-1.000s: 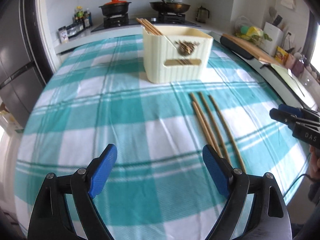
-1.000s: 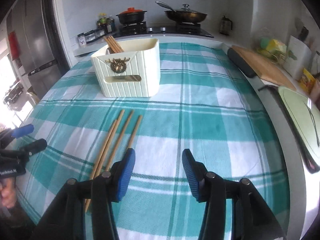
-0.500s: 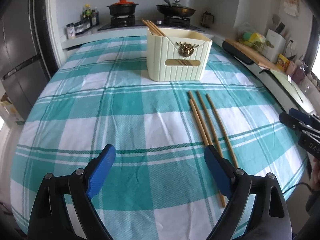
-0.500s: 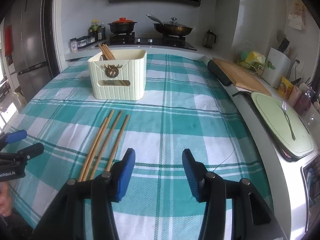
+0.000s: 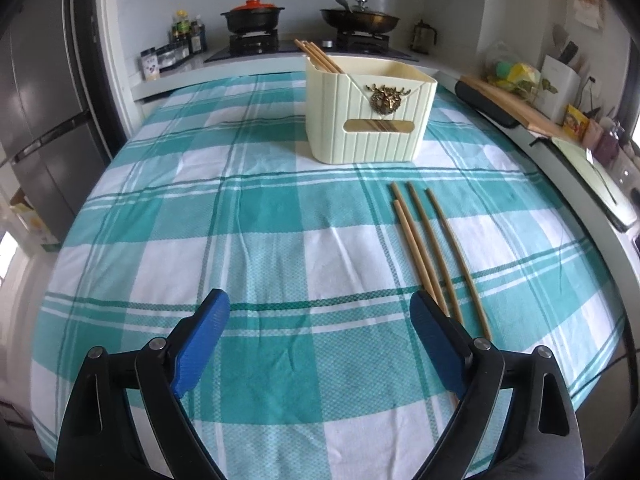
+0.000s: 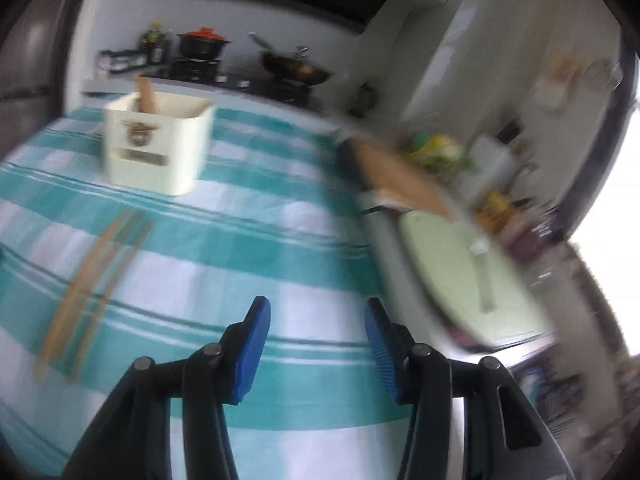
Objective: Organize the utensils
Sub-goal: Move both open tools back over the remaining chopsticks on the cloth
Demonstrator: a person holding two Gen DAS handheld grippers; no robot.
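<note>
Chopsticks (image 5: 430, 248), four loose ones, lie on the checked worktop (image 5: 256, 216) near-right of the cream holder (image 5: 368, 116), which already has some. My left hand-held gripper (image 5: 318, 344) hovers wide apart; the right hand-held gripper (image 6: 316, 354) is apart too, its view blurred. I should pinch one stick mid-length, squarely. No writing is readable.

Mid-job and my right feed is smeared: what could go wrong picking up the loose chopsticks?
The four chopsticks lie close together, two touching, so a pinch may take several or scatter them. They lie flat on the cloth, which open fingers may snag. The right gripper view is blurred; aiming now is risky.
</note>
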